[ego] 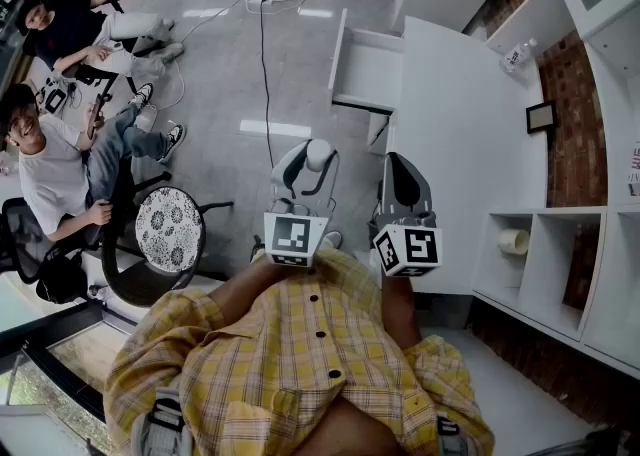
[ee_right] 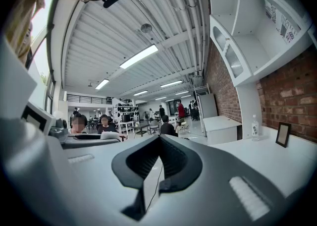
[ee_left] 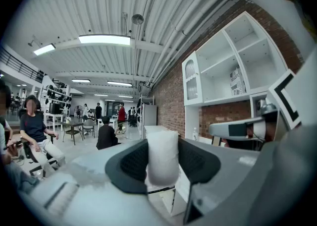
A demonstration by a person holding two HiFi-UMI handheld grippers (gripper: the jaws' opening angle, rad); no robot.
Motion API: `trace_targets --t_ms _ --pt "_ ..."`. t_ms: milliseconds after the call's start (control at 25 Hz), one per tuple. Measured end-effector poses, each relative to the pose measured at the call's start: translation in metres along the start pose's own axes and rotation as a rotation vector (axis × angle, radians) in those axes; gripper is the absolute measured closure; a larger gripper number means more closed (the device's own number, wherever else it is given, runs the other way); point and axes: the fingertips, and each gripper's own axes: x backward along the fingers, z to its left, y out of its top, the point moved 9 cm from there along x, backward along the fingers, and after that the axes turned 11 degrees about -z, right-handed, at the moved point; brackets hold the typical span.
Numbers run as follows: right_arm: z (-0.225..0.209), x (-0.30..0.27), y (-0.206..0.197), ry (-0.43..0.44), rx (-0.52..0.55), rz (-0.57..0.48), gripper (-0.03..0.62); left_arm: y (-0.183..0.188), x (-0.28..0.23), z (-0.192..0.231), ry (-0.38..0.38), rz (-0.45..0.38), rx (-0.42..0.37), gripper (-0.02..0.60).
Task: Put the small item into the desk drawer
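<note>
While the left gripper (ee_left: 163,165) is viewed along its own jaws, a small white item (ee_left: 162,156), upright and soft-edged, is seen clamped between the two black pads. The pads are set wide apart by its bulk and are pressed against its sides. The item is held in the air, clear of any surface. The right gripper (ee_right: 158,164) is carried just beside the left at about the same height. Its jaws are drawn together to a narrow slit, and nothing is held between them. Both tools are held out in front of a yellow checked shirt (ego: 310,344), with their marker cubes nearest the body. Ahead of the grippers, the desk drawer (ego: 340,59) is found pulled open from the left edge of a white desk (ego: 455,134), as seen from the head view. The drawer is well apart from the held item. At the desk's far end a clear bottle (ego: 517,53) and a small dark picture frame (ego: 541,116) are noted, apart from each other. A white shelf unit (ego: 560,274) is set to the right, and a roll of tape (ego: 514,241) is lying in its compartment nearest the desk. To the left, on the grey floor (ego: 220,54), a chair with a patterned seat (ego: 168,229) is recorded, with two seated persons beyond it.
</note>
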Motion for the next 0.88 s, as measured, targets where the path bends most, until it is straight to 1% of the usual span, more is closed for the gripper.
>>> trace_targets --t_ms 200,440,680,880 --pt "-0.006 0.01 0.002 -0.007 -0.016 0.004 0.595 0.0 0.002 -0.011 -0.004 0.005 0.002 0.4" --pt "-0.016 0.015 -0.002 0.013 -0.027 -0.004 0.595 -0.007 -0.001 -0.024 -0.018 0.015 0.001 0.4" --pt "-0.018 0.02 0.0 0.014 -0.039 -0.024 0.595 -0.006 0.0 -0.029 -0.022 0.015 0.001 0.4" --pt "-0.019 0.016 -0.007 0.007 -0.038 -0.006 0.595 -0.012 -0.006 -0.029 -0.032 0.023 0.007 0.4"
